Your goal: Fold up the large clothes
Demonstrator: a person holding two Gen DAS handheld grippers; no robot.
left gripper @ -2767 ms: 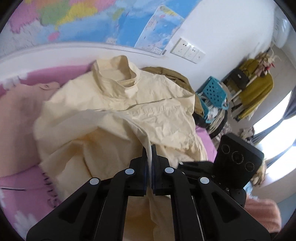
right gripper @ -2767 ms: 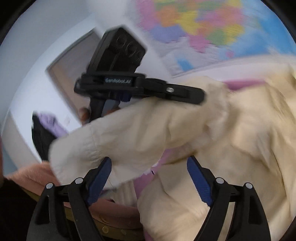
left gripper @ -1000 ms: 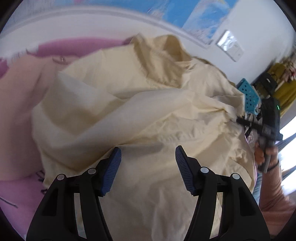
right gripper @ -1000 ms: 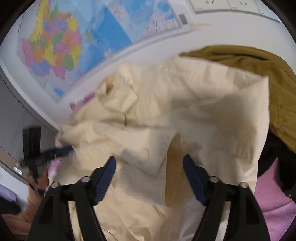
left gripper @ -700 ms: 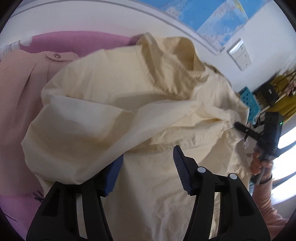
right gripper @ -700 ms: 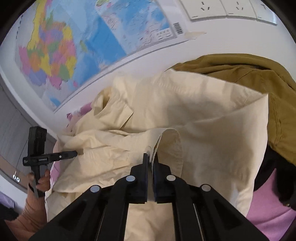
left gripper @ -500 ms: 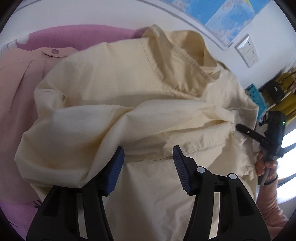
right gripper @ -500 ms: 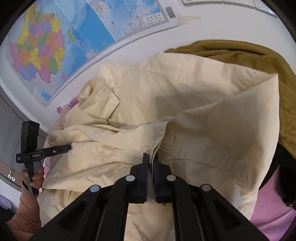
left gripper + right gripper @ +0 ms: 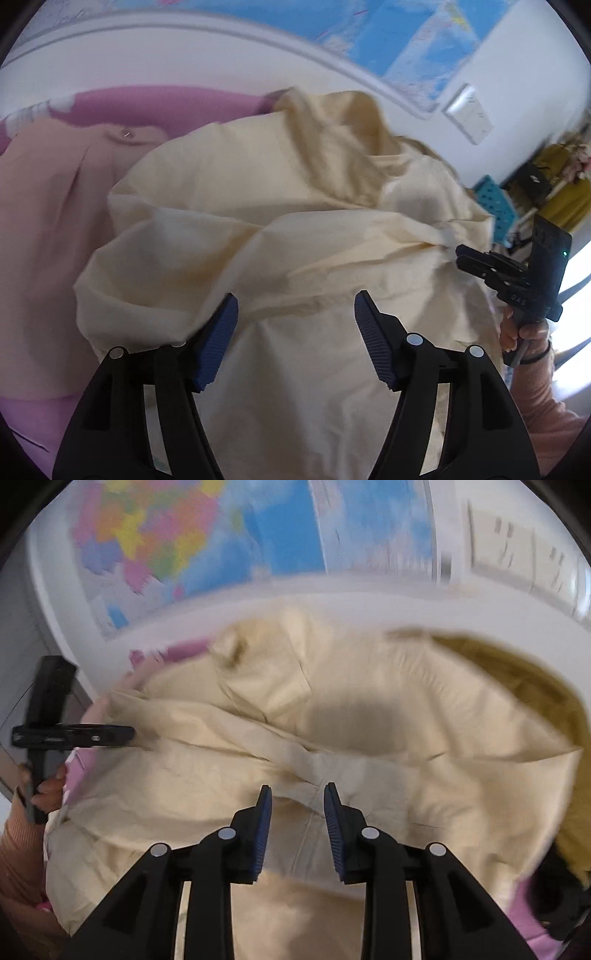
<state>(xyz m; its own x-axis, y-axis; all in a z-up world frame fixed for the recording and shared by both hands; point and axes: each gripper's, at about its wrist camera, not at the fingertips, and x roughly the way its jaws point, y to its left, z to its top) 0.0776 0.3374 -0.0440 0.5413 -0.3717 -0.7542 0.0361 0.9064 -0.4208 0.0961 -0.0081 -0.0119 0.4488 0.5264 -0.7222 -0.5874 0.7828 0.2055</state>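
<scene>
Cream cotton shirt [image 9: 295, 236] lies spread and rumpled on the bed, collar toward the wall, one sleeve folded across the chest. Half a second ago our right gripper [image 9: 297, 812] was clamped on that sleeve's edge; now its fingers stand apart with nothing between them, so the sleeve has been dropped in place. Left gripper [image 9: 293, 325] was already wide open a second ago and still is, hovering over the lower front panel, holding nothing.

Our read: sleeve fold on that side is set, both grippers free. Next step is probably the other sleeve or the hem, but the cloth is bunched at the left edge in the left wrist view and likely needs smoothing first. The draped sleeve could slide off if we drag the body panel.

Surface and room:
- pink bedsheet [image 9: 147, 99] under everything, soft, so creases won't press flat
- peach garment [image 9: 48, 229] just beside the shirt on its left, touching or overlapping its edge
- olive garment [image 9: 546, 686] behind the shirt's right shoulder, partly under it
- wall map [image 9: 207, 542] above the bed, wall sockets [image 9: 469, 118] to its right
- teal basket [image 9: 498, 206] and hanging clothes off to the far right, near a bright window

Right wrist view is motion-blurred, fine detail unreliable.
</scene>
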